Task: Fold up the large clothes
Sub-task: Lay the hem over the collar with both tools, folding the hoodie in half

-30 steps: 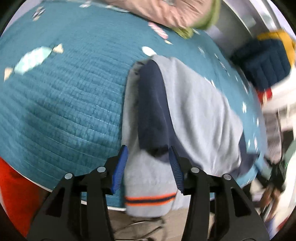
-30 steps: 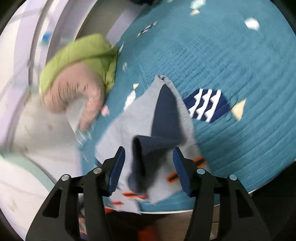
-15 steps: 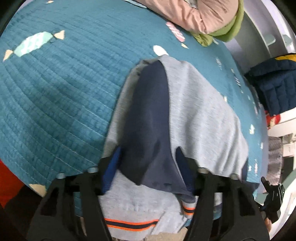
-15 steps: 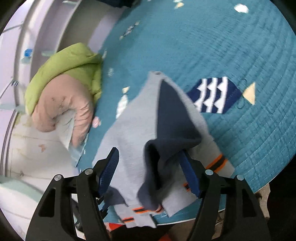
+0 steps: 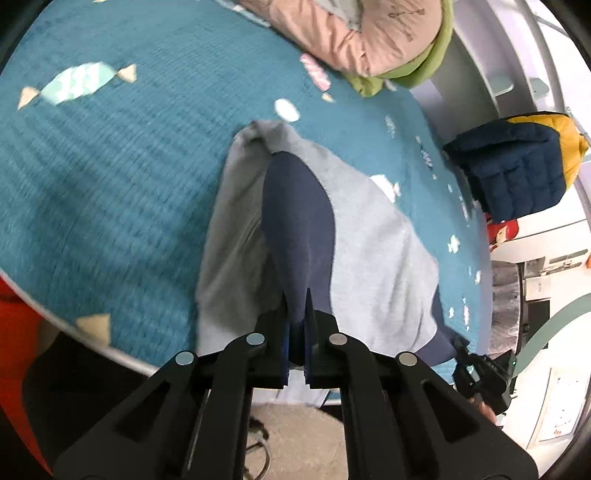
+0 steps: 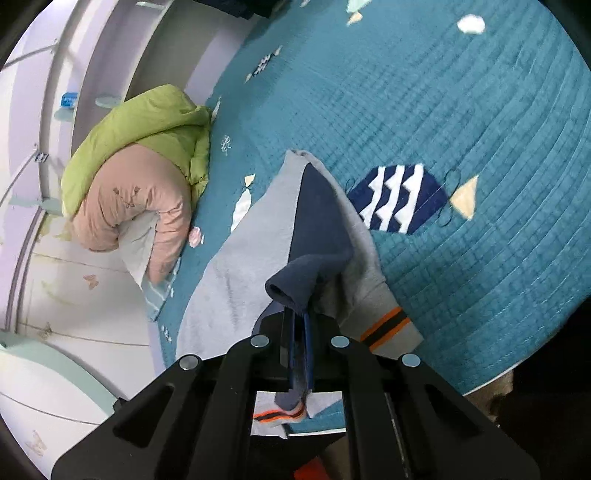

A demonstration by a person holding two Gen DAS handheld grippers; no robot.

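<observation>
Since the frame 1 second back, both pairs of jaws have gone from wide apart to pinched together on navy cloth.

Left wrist view: the left gripper (image 5: 295, 325) has its jaws nearly closed, clamping the navy panel (image 5: 299, 225) of the grey sweatshirt (image 5: 373, 243). The sweatshirt lies on the teal quilted bed cover (image 5: 110, 177), its near edge hanging past the cover's rim toward the camera. At the far edge of the cover sits a rolled pink and green quilt (image 5: 373, 33). To the right, off the cover, is a navy and yellow padded jacket (image 5: 517, 166). Part of the other gripper shows low at the right, too small to read.

Right wrist view: the right gripper (image 6: 297, 328) has its jaws narrow, holding a folded lip of the navy panel (image 6: 317, 218), which bunches just above the jaws. The grey sweatshirt (image 6: 236, 273) spreads leftward on the bed cover (image 6: 461, 92); an orange-striped cuff (image 6: 388, 325) lies just right of the jaws. The quilt (image 6: 136, 177) rests at left.
</observation>
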